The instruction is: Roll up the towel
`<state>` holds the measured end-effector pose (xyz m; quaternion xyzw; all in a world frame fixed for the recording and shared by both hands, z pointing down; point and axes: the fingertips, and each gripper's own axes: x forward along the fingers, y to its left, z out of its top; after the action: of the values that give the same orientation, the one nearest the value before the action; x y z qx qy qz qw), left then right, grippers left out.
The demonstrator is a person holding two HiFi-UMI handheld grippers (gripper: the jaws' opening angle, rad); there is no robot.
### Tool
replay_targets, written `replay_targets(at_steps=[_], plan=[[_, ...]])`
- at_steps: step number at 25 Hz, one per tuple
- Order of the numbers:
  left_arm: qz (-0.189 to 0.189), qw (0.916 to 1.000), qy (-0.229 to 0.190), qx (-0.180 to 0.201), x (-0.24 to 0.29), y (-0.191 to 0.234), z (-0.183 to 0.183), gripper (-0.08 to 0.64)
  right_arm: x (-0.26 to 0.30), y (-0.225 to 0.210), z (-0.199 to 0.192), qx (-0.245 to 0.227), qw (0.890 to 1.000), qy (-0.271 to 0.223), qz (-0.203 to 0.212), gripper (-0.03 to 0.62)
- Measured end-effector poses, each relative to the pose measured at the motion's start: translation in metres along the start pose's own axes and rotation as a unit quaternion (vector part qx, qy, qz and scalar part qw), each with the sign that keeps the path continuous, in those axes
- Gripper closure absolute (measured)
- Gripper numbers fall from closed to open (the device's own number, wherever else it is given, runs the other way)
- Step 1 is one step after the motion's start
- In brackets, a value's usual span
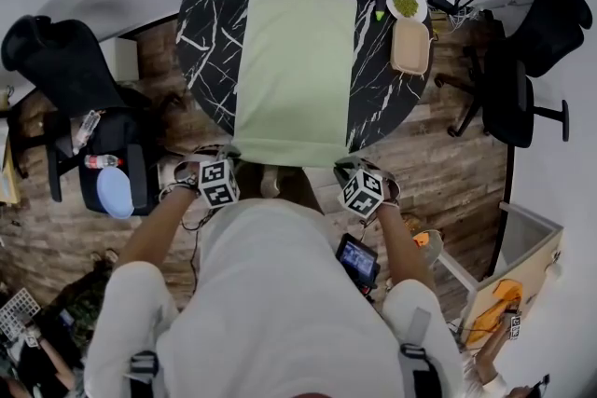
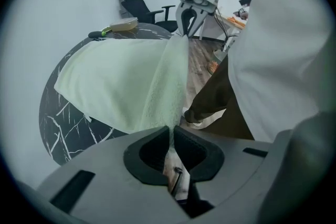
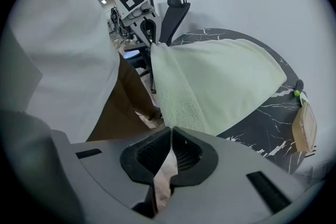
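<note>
Black office chairs (image 1: 522,79) crowd either side of the round marble table (image 1: 210,23), and the person stands at its near rim. On the table's far right, a white bowl (image 1: 407,3) holds something green. A tan box (image 1: 410,47) sits just beside it, contents unclear. The pale green towel (image 1: 294,70) lies spread down the table's middle. Its near edge is stretched at the near rim, with the left gripper (image 2: 171,136) pinched tight on one corner and the right gripper (image 3: 170,134) clamped on the other.

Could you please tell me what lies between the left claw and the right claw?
The near hem of the pale green terry towel spans from the left claw to the right claw, each pinching a corner. Both gripper views show it.
</note>
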<state>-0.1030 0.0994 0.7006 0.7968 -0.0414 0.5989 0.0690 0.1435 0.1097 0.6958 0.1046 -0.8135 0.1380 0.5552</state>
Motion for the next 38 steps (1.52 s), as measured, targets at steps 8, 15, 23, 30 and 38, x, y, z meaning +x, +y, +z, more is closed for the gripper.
replay_targets(at_steps=[8,15,23,30,38], plan=[[-0.025,0.9985,0.004,-0.048,-0.022,0.035,0.012,0.532,-0.029,-0.039,0.025,0.038,0.998,-0.042,0.014,0.586],[-0.079,0.9941,0.03,-0.068,-0.013,0.059,0.013,0.532,-0.018,-0.066,0.036,0.035,0.998,-0.019,0.039,0.586],[-0.181,0.9817,0.042,-0.043,-0.012,0.008,0.011,0.532,-0.019,-0.011,0.011,0.04,0.99,0.027,0.136,0.587],[-0.173,0.983,0.049,-0.035,-0.002,0.019,0.014,0.532,-0.01,-0.016,0.006,0.074,0.988,0.022,0.135,0.586],[-0.142,0.9878,0.043,-0.047,-0.001,0.054,0.021,0.531,-0.002,-0.064,0.017,0.097,0.991,0.0,0.097,0.586]])
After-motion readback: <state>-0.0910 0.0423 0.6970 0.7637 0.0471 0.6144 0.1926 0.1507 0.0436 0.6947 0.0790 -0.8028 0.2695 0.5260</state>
